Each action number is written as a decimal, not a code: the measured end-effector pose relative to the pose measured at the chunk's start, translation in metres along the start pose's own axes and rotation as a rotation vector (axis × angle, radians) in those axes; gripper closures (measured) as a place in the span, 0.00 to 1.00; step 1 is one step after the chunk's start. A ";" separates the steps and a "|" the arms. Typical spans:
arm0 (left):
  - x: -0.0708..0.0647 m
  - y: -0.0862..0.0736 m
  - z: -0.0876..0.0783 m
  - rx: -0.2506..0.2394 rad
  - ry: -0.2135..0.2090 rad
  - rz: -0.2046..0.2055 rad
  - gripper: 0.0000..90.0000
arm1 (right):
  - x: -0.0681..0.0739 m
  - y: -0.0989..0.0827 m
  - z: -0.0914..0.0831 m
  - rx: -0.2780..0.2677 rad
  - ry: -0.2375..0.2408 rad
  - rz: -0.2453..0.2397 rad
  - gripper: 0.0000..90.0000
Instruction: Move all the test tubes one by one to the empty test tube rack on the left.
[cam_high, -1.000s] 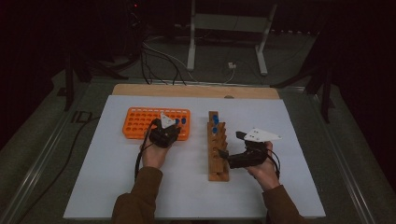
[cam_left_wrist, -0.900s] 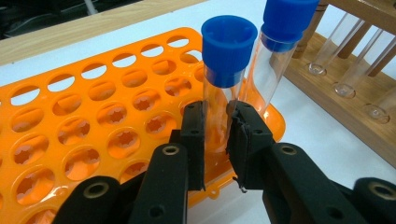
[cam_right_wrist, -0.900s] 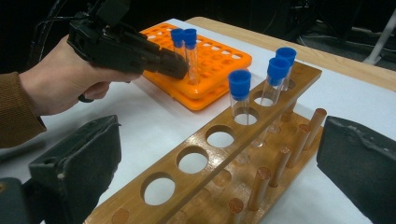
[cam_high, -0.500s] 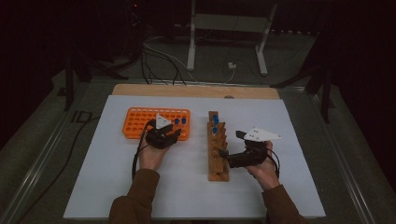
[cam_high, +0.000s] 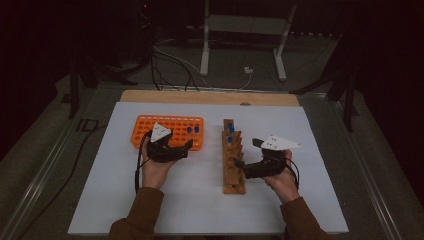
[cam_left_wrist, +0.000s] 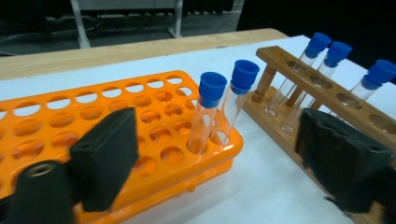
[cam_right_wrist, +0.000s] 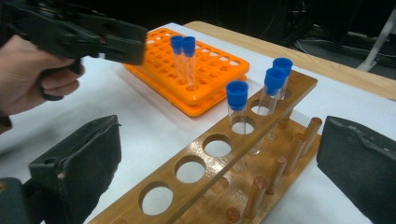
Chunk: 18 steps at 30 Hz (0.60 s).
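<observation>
Tubes: 2 clear tubes with blue caps (cam_left_wrist: 211, 112) stand side by side in the right end of the orange rack (cam_high: 167, 131) on the white bench (cam_high: 110, 200).
Wooden rack: (cam_high: 232, 160) holds 3 more capped tubes (cam_right_wrist: 237, 105); in the high view they are hard to tell apart.
Left tongs: (cam_high: 186, 146) just been opening, now spread, nothing between them, near the 2 tubes.
Right tongs: (cam_high: 239, 163) spread wide, empty, beside the wooden rack.

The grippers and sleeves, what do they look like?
Both grippers, left and right, are black, each topped by a pale grey three-cornered plate. Their jaws carry thick black foam-like pads. A black cable trails from each. The person wears brown sleeves.
</observation>
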<state>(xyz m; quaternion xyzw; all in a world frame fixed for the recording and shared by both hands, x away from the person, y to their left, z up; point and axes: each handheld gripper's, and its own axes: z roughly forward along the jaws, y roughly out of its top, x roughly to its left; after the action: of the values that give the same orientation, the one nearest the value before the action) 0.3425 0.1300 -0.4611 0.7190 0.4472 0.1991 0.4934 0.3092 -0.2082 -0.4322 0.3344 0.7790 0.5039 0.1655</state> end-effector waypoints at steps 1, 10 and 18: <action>0.000 -0.001 -0.003 -0.005 -0.002 -0.002 0.09 | 0.000 0.000 0.001 0.001 -0.002 0.003 0.01; -0.006 -0.007 -0.025 -0.042 -0.010 0.011 0.00 | 0.000 0.005 0.006 0.000 -0.008 0.001 0.01; -0.009 -0.008 -0.037 -0.067 -0.015 0.010 0.00 | 0.001 0.010 0.013 0.000 -0.016 -0.013 0.02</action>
<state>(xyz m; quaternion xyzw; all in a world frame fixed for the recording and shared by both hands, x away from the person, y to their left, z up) 0.3073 0.1430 -0.4513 0.7056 0.4329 0.2110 0.5198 0.3198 -0.1957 -0.4287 0.3332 0.7798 0.5002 0.1749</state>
